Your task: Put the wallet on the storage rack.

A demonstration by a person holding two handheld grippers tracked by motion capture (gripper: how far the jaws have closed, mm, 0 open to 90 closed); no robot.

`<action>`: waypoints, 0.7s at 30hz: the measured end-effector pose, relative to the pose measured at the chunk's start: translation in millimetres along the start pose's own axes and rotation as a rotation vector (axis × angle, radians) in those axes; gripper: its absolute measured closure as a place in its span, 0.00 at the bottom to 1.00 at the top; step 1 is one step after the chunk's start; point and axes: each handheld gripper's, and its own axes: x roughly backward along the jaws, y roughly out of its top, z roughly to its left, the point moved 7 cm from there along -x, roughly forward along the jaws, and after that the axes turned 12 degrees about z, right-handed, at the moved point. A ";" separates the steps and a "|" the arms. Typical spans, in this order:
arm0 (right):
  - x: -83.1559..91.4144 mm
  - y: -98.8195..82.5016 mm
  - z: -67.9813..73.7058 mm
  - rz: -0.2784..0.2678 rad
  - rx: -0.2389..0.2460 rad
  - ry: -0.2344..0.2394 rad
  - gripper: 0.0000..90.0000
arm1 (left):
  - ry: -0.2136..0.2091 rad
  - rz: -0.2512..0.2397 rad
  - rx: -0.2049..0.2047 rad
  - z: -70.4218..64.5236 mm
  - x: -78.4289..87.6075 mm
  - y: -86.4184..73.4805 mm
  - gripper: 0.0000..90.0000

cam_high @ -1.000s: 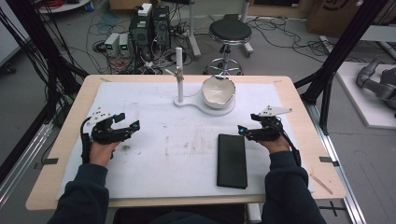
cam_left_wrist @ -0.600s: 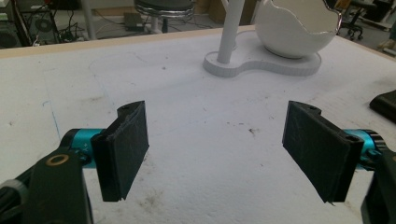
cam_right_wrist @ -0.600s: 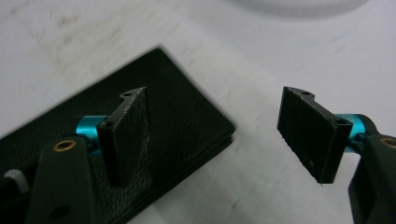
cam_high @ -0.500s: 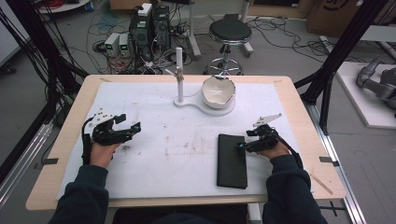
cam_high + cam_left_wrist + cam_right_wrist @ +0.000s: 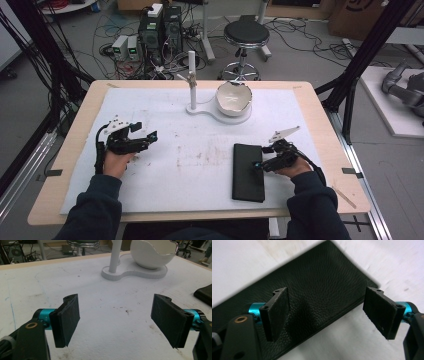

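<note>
1. Here we see a flat black leather-grained rectangular case [image 5: 248, 171] lying on the white foam mat [image 5: 200, 165], right of centre.
2. Our right gripper [image 5: 258, 165], jaws spread wide, reaches over the case's right edge.
3. Our left gripper [image 5: 150, 137], likewise released, hovers over bare mat well apart from the case.
4. Farther back stand a white broken-egg-shaped bowl [image 5: 233, 97] and a white upright post [image 5: 192, 80] on one white base [image 5: 210, 110].

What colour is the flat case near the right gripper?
Black case, with grained leather-like texture; clearest in the right gripper view.
</note>
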 end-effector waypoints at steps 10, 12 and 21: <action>-11.8 26.0 -12.6 -0.092 -0.138 -0.056 0.53 | 0.003 0.014 -0.014 -4.0 -0.8 -0.7 0.26; -13.4 31.9 -15.8 -0.112 -0.138 -0.093 0.57 | 0.001 0.016 -0.014 -4.2 -1.1 -0.8 0.26; -8.2 44.6 -20.3 -0.166 -0.126 -0.163 0.48 | -0.006 0.019 -0.016 -7.0 -1.9 -0.5 0.26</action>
